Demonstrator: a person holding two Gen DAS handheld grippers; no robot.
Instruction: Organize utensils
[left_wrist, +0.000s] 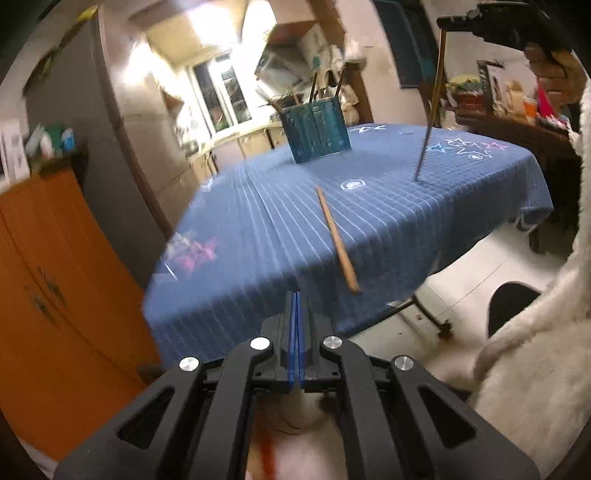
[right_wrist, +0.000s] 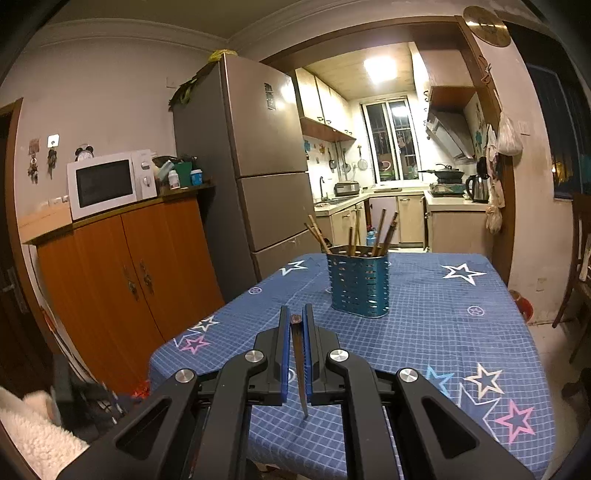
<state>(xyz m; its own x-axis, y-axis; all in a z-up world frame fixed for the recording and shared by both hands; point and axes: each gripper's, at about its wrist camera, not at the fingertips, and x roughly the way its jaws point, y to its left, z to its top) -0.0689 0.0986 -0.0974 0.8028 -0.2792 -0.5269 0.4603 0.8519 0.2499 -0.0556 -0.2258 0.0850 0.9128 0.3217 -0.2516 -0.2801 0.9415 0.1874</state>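
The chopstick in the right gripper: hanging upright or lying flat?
Upright. The right gripper is shut on the dark chopstick's top end, and it hangs near-vertical, tip just above the blue tablecloth.

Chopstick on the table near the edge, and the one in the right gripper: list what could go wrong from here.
1. The loose chopstick lies with its near end at the tablecloth edge; a nudge from the shut, empty left gripper could tip it to the floor.
2. The right gripper pinches the dark chopstick only near its top, so it may swing or slip.
3. The holder is already crowded with leaning sticks, so insertion could snag.
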